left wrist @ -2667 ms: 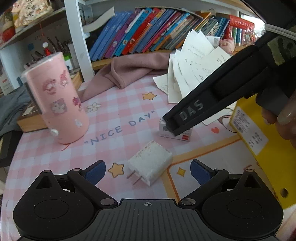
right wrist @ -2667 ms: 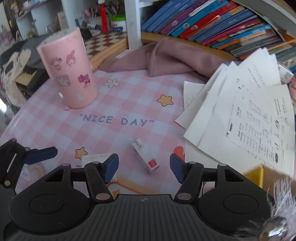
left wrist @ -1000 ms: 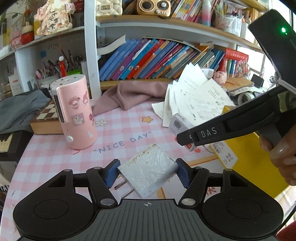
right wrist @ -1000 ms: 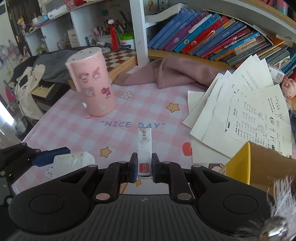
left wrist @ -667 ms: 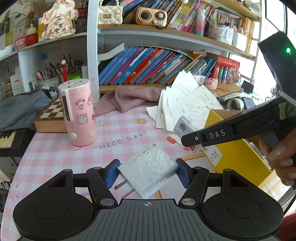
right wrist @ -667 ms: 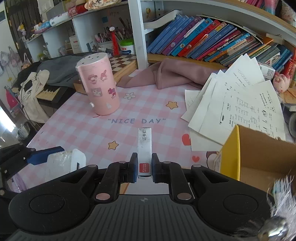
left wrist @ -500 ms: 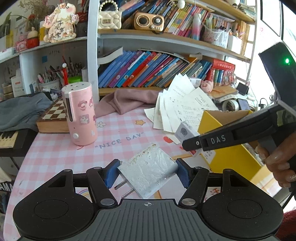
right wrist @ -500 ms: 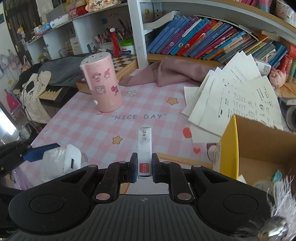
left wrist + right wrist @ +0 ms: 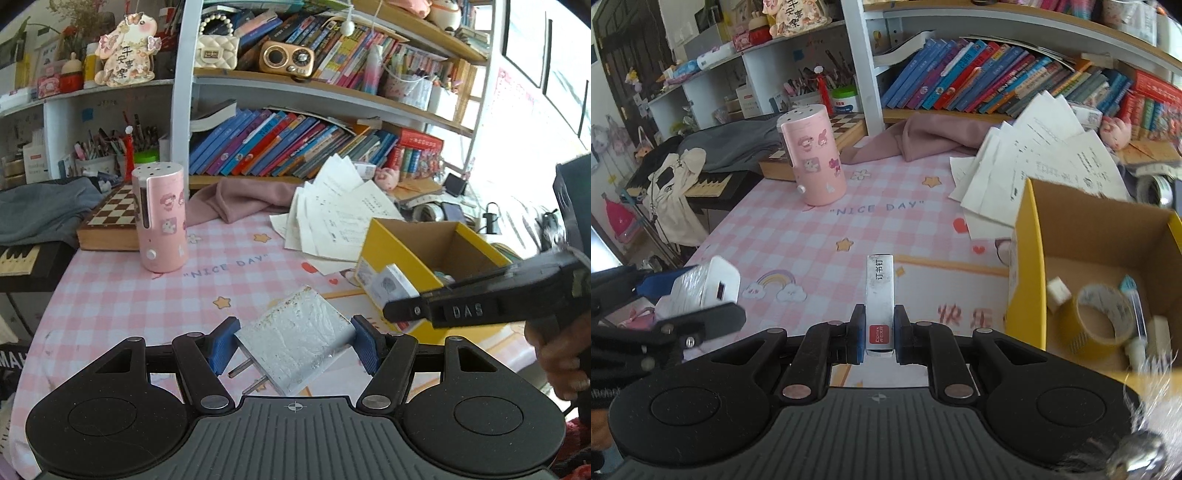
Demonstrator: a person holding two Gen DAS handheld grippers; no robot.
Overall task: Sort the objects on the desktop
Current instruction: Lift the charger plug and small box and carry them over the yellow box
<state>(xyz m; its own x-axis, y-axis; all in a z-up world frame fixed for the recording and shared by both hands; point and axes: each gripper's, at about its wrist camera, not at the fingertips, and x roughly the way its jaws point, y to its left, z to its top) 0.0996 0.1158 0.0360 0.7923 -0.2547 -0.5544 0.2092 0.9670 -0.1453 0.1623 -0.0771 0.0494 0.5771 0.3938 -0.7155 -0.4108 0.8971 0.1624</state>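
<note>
Pinching a white charger (image 9: 295, 338) between my left gripper's (image 9: 293, 345) blue pads, I hold it above the near edge of the pink checked surface (image 9: 110, 291), prongs pointing lower left. My right gripper (image 9: 880, 334) has its jaws pressed on a slim staple box (image 9: 880, 295), just beside the yellow box (image 9: 1023, 258) at the right edge, where a tape roll (image 9: 1099, 325) lies.

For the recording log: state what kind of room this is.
Most likely a home study or bedroom desk. Leaning rows of books fill the shelves, a pen pot stands beside them, and printed papers fan over a pink checked desk mat.
</note>
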